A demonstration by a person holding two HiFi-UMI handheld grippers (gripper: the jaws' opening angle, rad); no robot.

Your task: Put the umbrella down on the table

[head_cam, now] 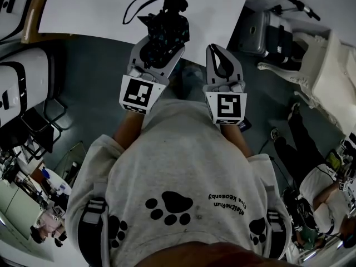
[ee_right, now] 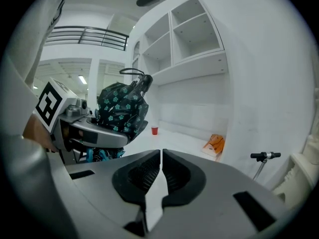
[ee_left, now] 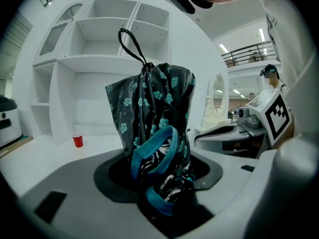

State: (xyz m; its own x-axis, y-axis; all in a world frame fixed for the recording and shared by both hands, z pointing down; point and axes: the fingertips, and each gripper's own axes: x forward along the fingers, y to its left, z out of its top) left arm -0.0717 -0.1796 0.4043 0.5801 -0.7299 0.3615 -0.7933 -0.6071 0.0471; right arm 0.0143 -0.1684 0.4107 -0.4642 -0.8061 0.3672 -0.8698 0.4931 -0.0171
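At the upper middle of the head view, the folded umbrella (head_cam: 166,29), dark with teal flowers, sits over the near edge of the white table (head_cam: 94,10), its black strap loop (head_cam: 136,7) showing against the white. My left gripper (head_cam: 160,44) pinches the bundled fabric, jaws partway apart around it. Just to the right, my right gripper (head_cam: 221,57) has its jaws pressed together on nothing. The upside-down lettering on my grey shirt (head_cam: 183,166) is too small to read.

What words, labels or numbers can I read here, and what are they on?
Sweatshirt: two upside-down printed lines beside the paw prints, too blurred to read.
Left marker cube and right marker cube: black-and-white square patterns, no letters.
Umbrella: flower pattern, no text.
Nothing else is legible.
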